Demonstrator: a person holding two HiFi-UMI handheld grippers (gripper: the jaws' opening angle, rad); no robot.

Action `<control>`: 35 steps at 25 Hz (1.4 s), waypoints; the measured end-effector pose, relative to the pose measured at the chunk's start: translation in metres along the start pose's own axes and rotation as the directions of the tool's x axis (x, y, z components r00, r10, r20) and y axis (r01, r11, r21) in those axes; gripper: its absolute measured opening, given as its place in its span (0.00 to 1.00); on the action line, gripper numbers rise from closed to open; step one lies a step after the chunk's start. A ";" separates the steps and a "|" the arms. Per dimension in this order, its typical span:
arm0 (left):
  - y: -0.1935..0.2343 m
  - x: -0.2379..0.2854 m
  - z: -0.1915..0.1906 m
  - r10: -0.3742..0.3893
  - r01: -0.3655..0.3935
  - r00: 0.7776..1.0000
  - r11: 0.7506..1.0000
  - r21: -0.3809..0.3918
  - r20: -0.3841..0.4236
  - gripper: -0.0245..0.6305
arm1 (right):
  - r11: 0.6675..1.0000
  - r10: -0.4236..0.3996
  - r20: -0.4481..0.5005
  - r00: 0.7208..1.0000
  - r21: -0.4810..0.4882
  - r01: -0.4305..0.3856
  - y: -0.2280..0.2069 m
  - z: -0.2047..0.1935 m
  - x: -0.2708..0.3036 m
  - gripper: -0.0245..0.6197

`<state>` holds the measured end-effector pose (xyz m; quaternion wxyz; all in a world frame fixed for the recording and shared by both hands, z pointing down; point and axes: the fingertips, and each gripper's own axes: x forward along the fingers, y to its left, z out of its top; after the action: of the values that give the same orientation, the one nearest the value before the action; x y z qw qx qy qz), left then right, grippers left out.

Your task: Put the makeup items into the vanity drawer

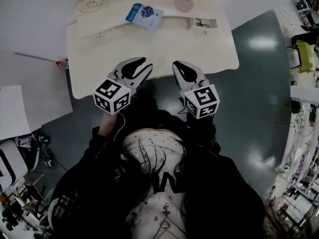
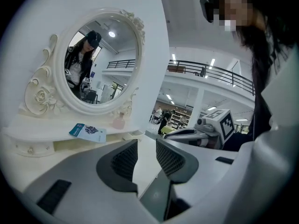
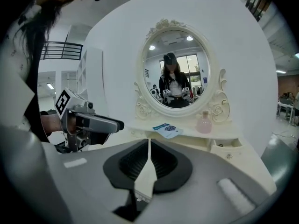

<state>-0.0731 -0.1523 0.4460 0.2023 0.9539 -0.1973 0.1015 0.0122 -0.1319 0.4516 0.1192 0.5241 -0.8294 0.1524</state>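
Bare vanity top (image 1: 164,51) ahead, packet (image 1: 144,14) and bottle (image 1: 184,4) at back

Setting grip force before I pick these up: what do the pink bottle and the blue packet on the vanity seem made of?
Pink bottle: glass or hard plastic, unclear which; smooth, pale tinted body looks translucent. Blue packet: likely printed card or plastic film; it lies thin and flat with a printed face.

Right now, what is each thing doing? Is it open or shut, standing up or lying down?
Left gripper: open, nothing between its jaws.
Right gripper: shut, holding nothing.
Small drawer: pulled open.
Pink bottle: standing upright.
Blue packet: lying flat.
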 end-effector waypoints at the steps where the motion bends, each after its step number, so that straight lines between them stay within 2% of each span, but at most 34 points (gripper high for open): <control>1: -0.004 0.000 0.000 0.012 -0.012 1.000 1.000 -0.001 0.004 0.22 | 1.000 0.010 -0.002 1.000 -0.014 -0.010 0.003 -0.001 -0.005 0.08; 5: -0.030 0.001 -0.006 0.048 -0.048 0.999 0.999 -0.006 0.002 0.22 | 0.998 0.049 -0.018 0.999 -0.040 -0.049 0.010 -0.013 -0.032 0.08; 13: -0.126 0.025 -0.044 0.040 -0.040 0.999 0.999 0.002 -0.018 0.22 | 0.995 0.082 -0.030 0.996 -0.051 -0.084 -0.003 -0.052 -0.110 0.08; 18: -0.167 0.024 -0.062 0.070 -0.070 0.998 0.998 0.010 -0.003 0.22 | 0.990 0.120 -0.028 0.992 -0.072 -0.122 0.004 -0.071 -0.148 0.08; 26: -0.204 0.013 -0.076 0.106 -0.105 0.994 0.994 0.035 -0.021 0.22 | 0.989 0.134 0.013 0.991 -0.061 -0.133 0.014 -0.080 -0.185 0.05; 35: -0.230 0.002 -0.086 0.034 -0.028 0.997 0.996 0.086 -0.075 0.22 | 0.995 0.099 0.047 0.994 -0.008 -0.099 0.036 -0.088 -0.198 0.05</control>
<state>0.0152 0.0771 0.4440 0.1673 0.9538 -0.1997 0.1495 0.0669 0.0805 0.4573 0.0934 0.4855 -0.8574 0.1432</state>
